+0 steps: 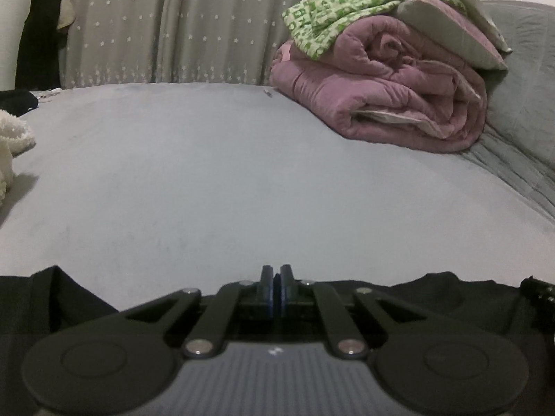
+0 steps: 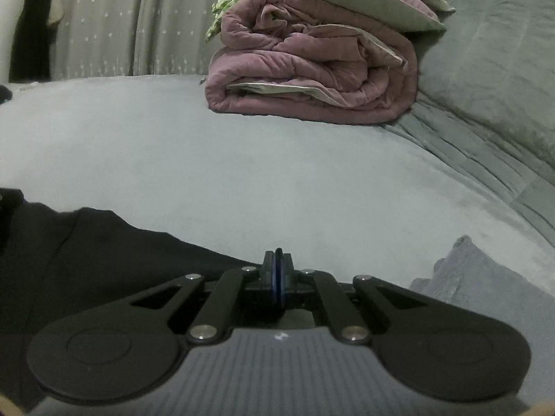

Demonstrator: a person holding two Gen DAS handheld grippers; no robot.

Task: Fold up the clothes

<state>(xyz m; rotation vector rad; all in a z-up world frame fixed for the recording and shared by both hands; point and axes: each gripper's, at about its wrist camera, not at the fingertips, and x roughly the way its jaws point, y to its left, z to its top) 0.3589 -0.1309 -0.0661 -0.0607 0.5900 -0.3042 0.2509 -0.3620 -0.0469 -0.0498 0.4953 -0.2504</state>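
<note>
while both grippers hold low over the near edge of the grey velvety bed (image 1: pixel 242 173), a black soft garment (image 2: pixel 86 260) lies spread along that edge beneath them, its upper hem running across both views. the left gripper (image 1: pixel 276 274) has its fingers pinched nearly together with a sliver of dark cloth between the blue pads, and the right gripper (image 2: pixel 278 260) is clamped the same way, a black fold poking up between its tips. how far the folding has got is hard to judge: the garment looks flat and limp, held at two points along one edge, which would suit either lifting it over or laying it down. a rolled mauve quilted duvet (image 1: pixel 388 97) sits at the far right corner with a green patterned cloth (image 1: pixel 333 10) draped on top; a fluffy cream item (image 1: pixel 14 138) lies at the left edge.
</note>
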